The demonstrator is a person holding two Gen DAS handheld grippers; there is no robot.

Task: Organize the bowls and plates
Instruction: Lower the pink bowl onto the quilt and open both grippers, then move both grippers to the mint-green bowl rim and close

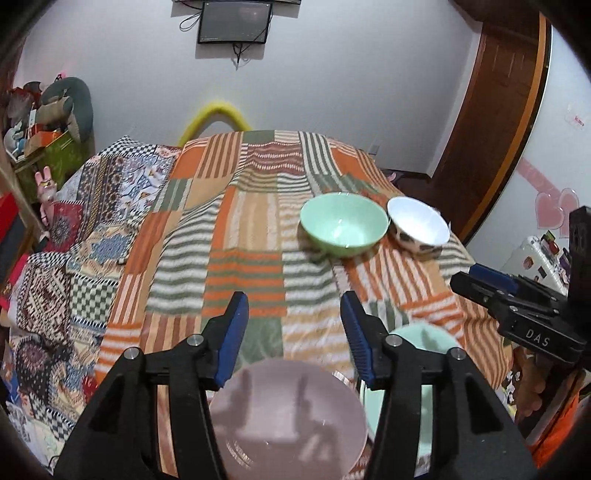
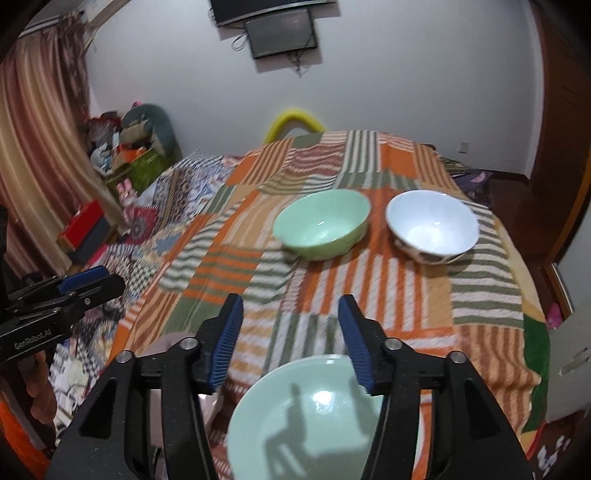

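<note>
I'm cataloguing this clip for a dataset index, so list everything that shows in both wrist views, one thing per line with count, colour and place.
green bowl: one, pale green, far on the blanket, left of the white bowl
white bowl: one, white inside, dark patches outside, far right on the blanket
pink plate: one, pale pink, near edge, under the left gripper
green plate: one, pale green, near edge, under the right gripper
striped blanket: one, orange, green and cream, over the bed
patterned quilt: one, multicoloured, left of the blanket
screen: one, dark, on the far wall
left gripper: one, black with blue pads, open, nothing between them
right gripper: one, black with blue pads, open, nothing between them
</note>
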